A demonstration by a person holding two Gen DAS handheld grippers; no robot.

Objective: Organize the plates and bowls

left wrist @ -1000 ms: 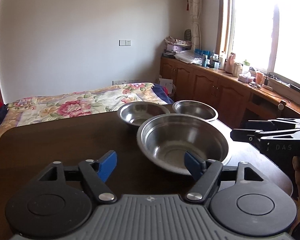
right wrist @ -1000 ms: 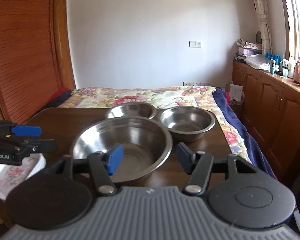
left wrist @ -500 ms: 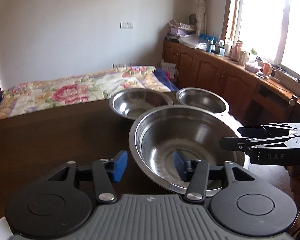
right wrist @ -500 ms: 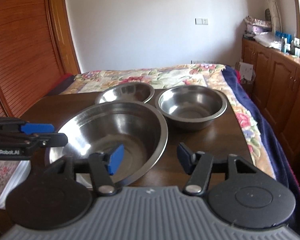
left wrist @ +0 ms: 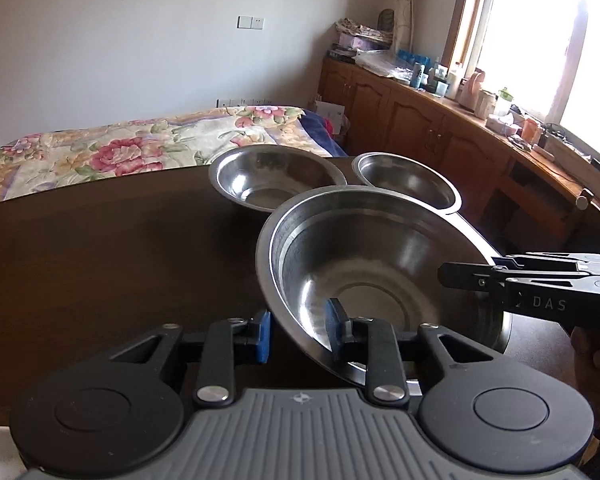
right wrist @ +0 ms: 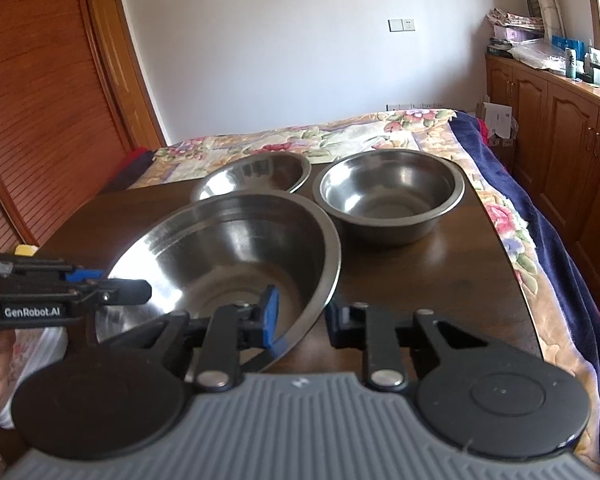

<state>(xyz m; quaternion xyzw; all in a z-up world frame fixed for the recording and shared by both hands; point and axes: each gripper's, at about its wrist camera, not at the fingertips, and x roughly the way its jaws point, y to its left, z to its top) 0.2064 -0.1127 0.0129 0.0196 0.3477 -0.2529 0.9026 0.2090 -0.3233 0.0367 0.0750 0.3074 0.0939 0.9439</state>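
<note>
Left gripper (left wrist: 298, 330): black arms with blue rubber pads, straddling the near rim of the large bowl, one pad outside the wall, one inside; whether the pads actually press the steel, cannot tell.
Large bowl (left wrist: 380, 264): wide round stainless steel, brushed inside with a flat circular base and a broad rolled rim; it sits tilted at the near edge of the table, closest to both cameras.
Table (left wrist: 100, 248): dark glossy brown wood, rounded at the corners.
Shallow bowl (left wrist: 274, 178): smaller, round, polished steel, at the far edge of the table, just behind the large bowl.
Deep bowl (right wrist: 388, 194): steep-walled steel with a flat lip, beside the shallow bowl on its right, close to the large bowl's rim.
Right gripper (right wrist: 302, 322): same black-and-blue build, jaws spread across the right side of the large bowl's rim, left pad inside, right pad outside with a gap showing; it looks parted, not clamped.
Bed (right wrist: 340, 136): soft floral quilt with a navy border, beyond the table.
Cabinets (left wrist: 412, 120): panelled brown wood under the bright window, the top cluttered with bottles.
</note>
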